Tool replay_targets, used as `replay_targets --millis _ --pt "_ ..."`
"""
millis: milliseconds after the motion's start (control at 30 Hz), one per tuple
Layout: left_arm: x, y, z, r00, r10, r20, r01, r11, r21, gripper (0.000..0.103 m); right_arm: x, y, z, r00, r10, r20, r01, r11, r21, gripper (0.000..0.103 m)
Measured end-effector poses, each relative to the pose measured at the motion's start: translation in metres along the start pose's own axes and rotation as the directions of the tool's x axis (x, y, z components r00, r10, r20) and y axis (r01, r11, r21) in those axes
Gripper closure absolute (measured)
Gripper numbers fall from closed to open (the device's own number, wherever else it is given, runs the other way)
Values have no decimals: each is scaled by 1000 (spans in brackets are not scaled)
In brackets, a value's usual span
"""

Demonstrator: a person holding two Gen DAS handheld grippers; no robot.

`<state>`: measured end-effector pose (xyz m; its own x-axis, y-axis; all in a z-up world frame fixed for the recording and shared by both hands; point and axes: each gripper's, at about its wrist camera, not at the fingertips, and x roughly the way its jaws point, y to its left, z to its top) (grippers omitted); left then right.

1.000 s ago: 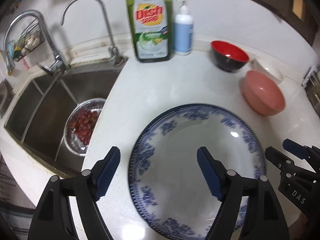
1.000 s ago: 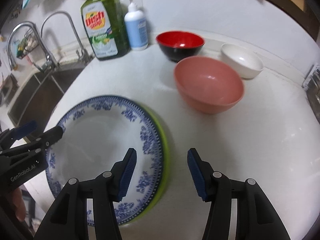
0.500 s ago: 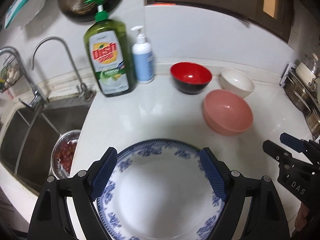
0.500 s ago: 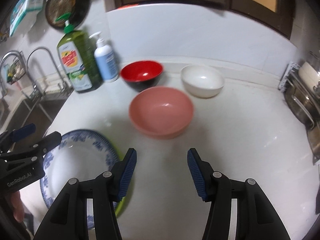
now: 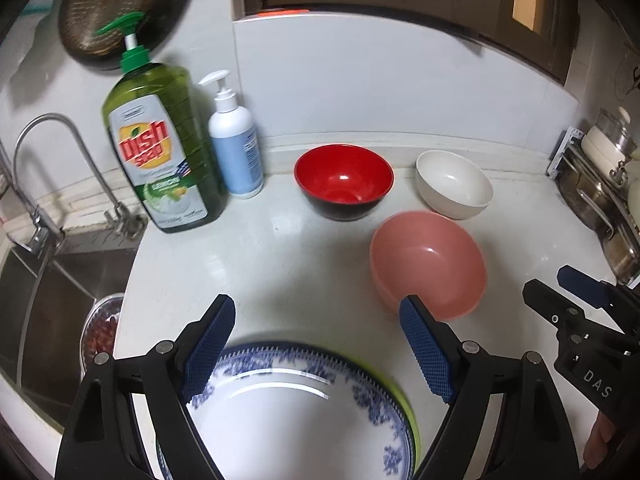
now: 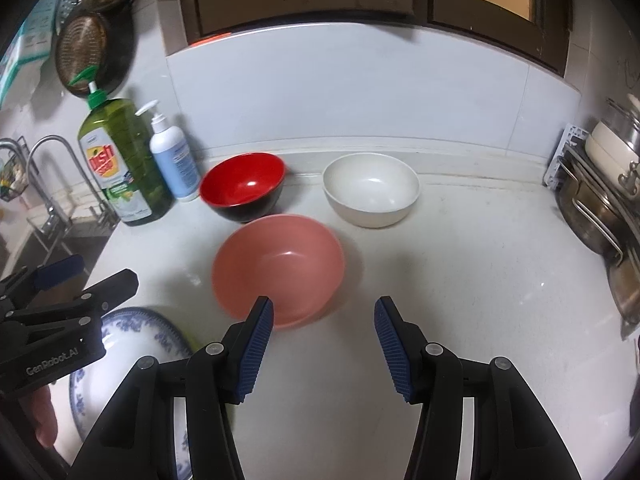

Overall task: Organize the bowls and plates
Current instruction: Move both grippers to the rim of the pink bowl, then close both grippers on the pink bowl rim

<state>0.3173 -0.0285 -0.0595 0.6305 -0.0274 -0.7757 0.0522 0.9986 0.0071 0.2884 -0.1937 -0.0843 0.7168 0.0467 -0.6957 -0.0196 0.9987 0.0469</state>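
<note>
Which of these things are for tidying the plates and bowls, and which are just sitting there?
For the job: blue-patterned plate, green plate under it, pink bowl, red bowl, white bowl.

Just sitting there: dish soap bottle, pump bottle, tap, pots.

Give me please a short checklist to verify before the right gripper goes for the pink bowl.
1. Right gripper open and empty: ok.
2. Pink bowl upright and empty, apart from the red bowl and white bowl: ok.
3. Left gripper open, holding nothing: ok.
4. Blue plate lies on the green plate: ok.
5. Right gripper already straddles the bowl rim: cannot tell.
6. Counter free on the bowl's right: ok.
</note>
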Motion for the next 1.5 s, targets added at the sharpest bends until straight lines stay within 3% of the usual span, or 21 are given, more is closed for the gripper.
replay_targets --millis 433,800,1000,1167,1500 --pt "65 -20 23 994 -12 -104 17 999 50 29 57 -18 12 995 13 -95 -9 999 42 50" --pt "114 -35 30 979 -58 -197 70 996 56 40 99 -32 14 982 65 -179 -47 994 103 70" --pt "132 -45 30 967 -82 -242 98 994 55 58 110 -31 14 974 89 -208 -65 991 120 81" --pt "140 -49 27 952 -121 -282 139 989 43 81 114 -29 14 970 111 -217 -85 988 126 89" --pt "131 -57 24 953 -127 -276 144 989 42 83 106 -31 16 973 105 -204 -78 988 137 91"
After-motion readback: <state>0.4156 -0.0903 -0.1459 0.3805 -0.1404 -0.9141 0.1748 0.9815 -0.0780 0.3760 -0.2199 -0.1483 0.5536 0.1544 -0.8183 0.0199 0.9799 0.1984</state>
